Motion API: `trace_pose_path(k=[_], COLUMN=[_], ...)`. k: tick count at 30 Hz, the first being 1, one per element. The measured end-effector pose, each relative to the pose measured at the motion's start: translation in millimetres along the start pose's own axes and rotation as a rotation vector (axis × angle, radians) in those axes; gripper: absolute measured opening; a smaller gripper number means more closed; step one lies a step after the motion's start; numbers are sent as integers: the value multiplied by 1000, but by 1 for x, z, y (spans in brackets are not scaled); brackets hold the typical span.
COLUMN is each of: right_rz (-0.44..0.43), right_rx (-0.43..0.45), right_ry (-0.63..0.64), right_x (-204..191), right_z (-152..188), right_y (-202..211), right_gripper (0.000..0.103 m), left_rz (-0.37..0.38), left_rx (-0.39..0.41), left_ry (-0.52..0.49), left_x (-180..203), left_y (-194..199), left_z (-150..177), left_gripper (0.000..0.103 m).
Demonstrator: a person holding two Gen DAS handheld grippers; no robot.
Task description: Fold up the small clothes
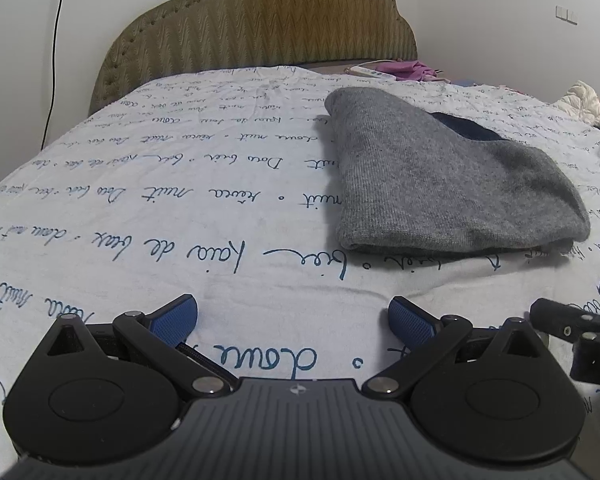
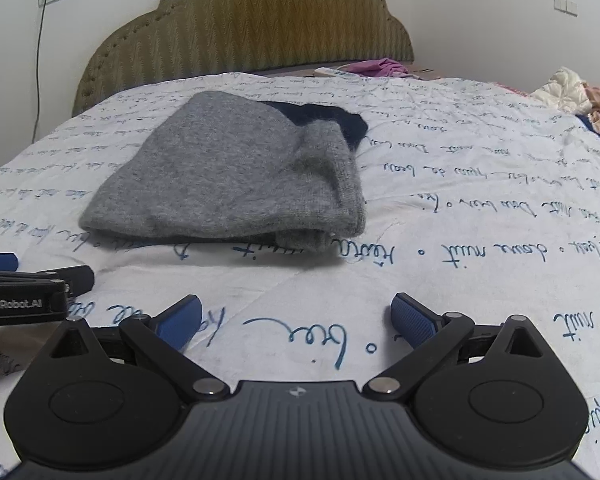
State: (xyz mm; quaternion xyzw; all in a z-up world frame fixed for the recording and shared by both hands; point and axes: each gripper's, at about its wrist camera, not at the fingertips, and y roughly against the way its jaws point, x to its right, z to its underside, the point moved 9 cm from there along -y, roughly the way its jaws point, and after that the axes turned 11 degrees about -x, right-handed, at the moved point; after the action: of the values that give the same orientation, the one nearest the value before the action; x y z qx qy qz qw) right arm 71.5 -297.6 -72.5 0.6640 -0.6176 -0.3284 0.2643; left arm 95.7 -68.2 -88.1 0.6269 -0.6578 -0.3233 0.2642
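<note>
A grey knit garment (image 1: pixel 440 176) lies folded on the white bedsheet (image 1: pixel 180 200), with a dark navy part (image 1: pixel 464 128) showing at its far side. In the right wrist view the same grey garment (image 2: pixel 236 176) sits ahead and slightly left, its navy part (image 2: pixel 328 120) behind it. My left gripper (image 1: pixel 292 320) is open above the sheet, short of the garment and to its left. My right gripper (image 2: pixel 296 318) is open too, nothing between its blue pads (image 2: pixel 410 318). Each gripper shows at the edge of the other's view.
A padded olive headboard (image 1: pixel 260 20) stands at the far end of the bed. A purple cloth (image 1: pixel 408 70) and a white power strip (image 1: pixel 370 72) lie by it. Crumpled clothes (image 2: pixel 580 96) are piled at the far right. A black cable (image 1: pixel 56 60) hangs from a wall socket.
</note>
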Motion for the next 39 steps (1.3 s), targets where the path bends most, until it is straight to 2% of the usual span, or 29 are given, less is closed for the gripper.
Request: trace_pose_path(k=[7, 39], right_rz=[-36, -28], right_rx=[-3, 4], right_ry=[-18, -18], right_x=[-3, -2], right_z=[-3, -2], right_y=[8, 13], right_gripper=[102, 102], left_rz=[-15, -19], left_rx=[5, -17], left_ry=[5, 3], left_x=[-2, -4], left_y=[9, 10], left_z=[2, 7], left_gripper=[102, 103])
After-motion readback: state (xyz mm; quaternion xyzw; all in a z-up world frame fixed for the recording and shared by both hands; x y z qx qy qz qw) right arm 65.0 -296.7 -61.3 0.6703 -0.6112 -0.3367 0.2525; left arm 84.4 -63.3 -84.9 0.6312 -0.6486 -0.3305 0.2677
